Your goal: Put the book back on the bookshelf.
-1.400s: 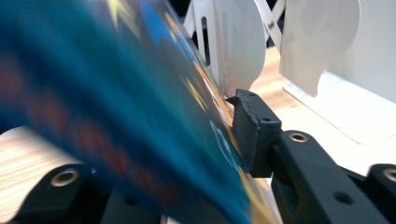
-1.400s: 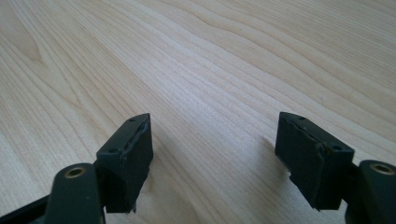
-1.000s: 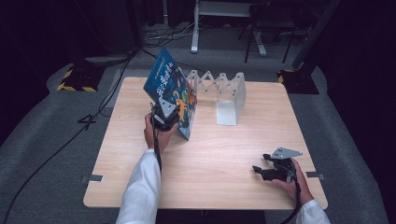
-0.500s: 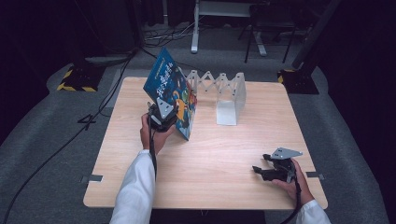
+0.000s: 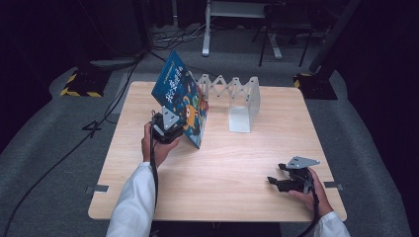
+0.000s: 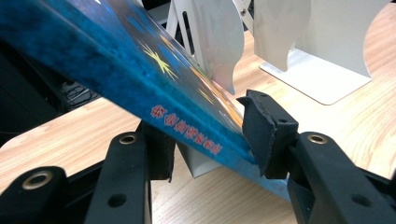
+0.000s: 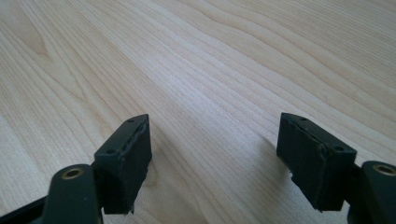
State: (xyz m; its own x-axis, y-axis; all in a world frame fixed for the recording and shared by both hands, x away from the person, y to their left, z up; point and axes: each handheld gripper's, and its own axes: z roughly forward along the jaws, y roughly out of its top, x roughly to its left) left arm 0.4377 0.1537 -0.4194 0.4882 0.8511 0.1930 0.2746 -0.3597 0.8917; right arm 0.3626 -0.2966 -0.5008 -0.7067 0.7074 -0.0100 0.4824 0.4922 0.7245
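Observation:
A blue picture book (image 5: pixel 180 94) stands tilted at the back left of the wooden table (image 5: pixel 222 168), its lower edge near the tabletop. My left gripper (image 5: pixel 168 127) is shut on that lower part from the person's side. In the left gripper view the book's spine (image 6: pixel 140 70) with red lettering runs between the jaws of the left gripper (image 6: pixel 210 135). My right gripper (image 5: pixel 274 181) rests low at the front right, open. In the right gripper view the right gripper (image 7: pixel 215 149) has only bare wood (image 7: pixel 187 56) between its pads.
A white folding metal book rack (image 5: pixel 242 103) stands just right of the book at the back of the table, its plates (image 6: pixel 317 46) close behind the book. Beyond the table are a grey floor, cables and dark stands.
The left hand and forearm have shifted slightly to the left and nearer with the book still held tilted. The right gripper has not moved.

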